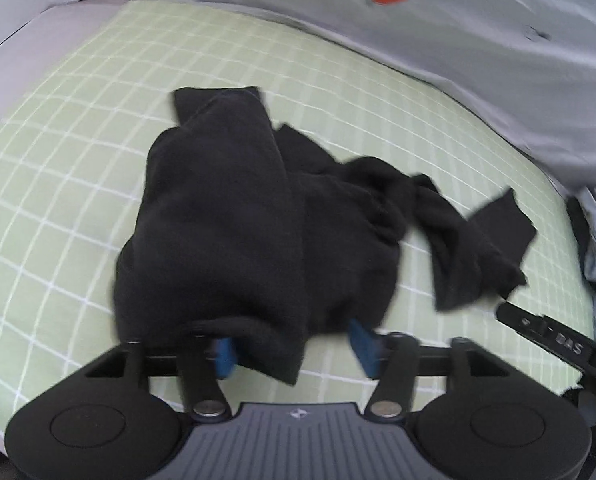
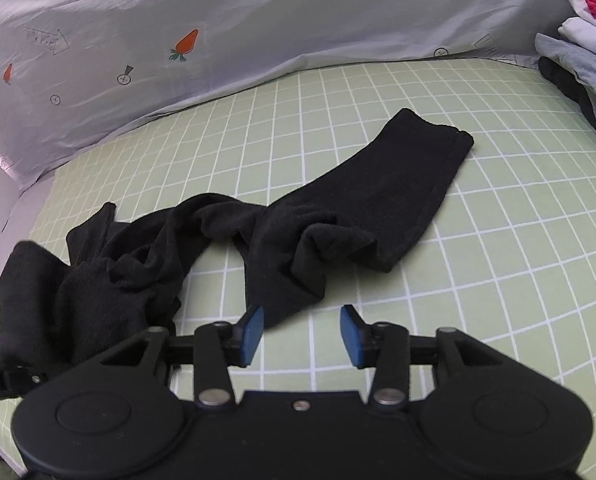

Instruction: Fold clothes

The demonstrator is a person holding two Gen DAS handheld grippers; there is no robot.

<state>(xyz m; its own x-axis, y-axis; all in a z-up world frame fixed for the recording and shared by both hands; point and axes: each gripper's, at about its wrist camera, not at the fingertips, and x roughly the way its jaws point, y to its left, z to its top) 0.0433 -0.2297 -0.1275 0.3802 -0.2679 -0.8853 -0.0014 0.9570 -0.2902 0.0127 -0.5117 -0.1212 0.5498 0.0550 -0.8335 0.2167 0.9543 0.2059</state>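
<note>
Both claws open: left claw [image 1: 294,350] straddles black garment [image 1: 226,216]; right claw [image 2: 302,334] empty. Grey sheet [image 2: 138,20] print reads "MIX PEPE", blurry.

A garment [image 2: 338,208] is spread across the middle of a checked sheet [image 2: 498,260]; behind it, along the far edge of the sheet, a printed cloth [image 2: 258,32] is draped — it runs the whole width of both views. In the right wrist view, one leg of the garment is stretched toward the far right, while the rest is bunched to the left; a pile of clothes [image 2: 586,60] is stacked at the far right corner, well apart from the garment. In the left wrist view, the garment is heaped just before the left gripper [image 1: 294,346], a fold hanging between its fingers; the right gripper [image 2: 302,334] is placed near the garment's near edge — over bare sheet.
</note>
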